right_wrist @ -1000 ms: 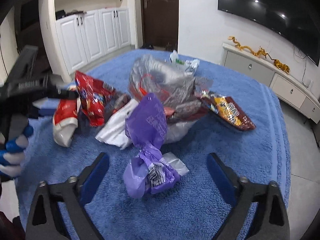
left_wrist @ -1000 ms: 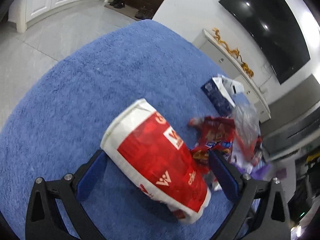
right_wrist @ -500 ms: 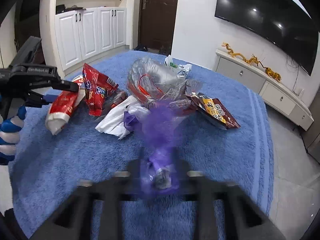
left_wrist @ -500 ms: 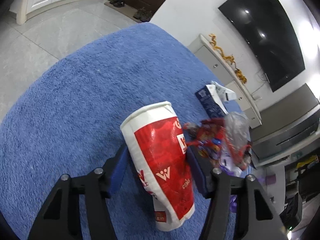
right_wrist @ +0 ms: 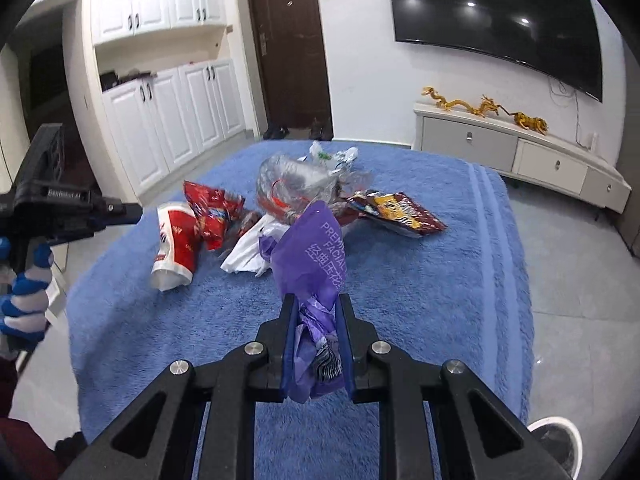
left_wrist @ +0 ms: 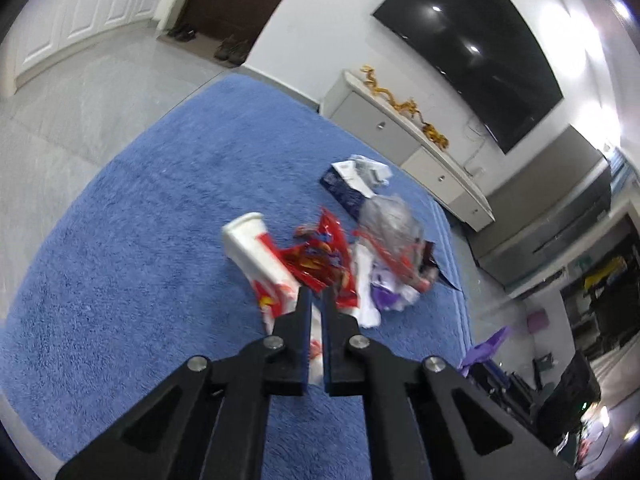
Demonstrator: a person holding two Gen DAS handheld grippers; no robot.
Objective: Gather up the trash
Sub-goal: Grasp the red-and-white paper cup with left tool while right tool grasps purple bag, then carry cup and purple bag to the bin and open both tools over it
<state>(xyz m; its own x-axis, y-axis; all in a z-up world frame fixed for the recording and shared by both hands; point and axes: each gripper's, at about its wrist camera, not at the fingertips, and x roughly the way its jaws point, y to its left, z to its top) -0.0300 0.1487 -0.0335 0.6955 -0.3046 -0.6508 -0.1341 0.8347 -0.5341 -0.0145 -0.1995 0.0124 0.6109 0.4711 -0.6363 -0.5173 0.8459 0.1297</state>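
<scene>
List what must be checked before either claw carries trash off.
1. Right claw clamped on the purple bag: ok.
2. Left claw holding the red-and-white cup: not ok. It is shut on nothing, and the cup lies on the blue towel.
3. Towel cleared: not ok. The red snack bag, clear bag and brown wrapper lie there.
4. Bin located: cannot tell. A white-rimmed container sits low right.
</scene>
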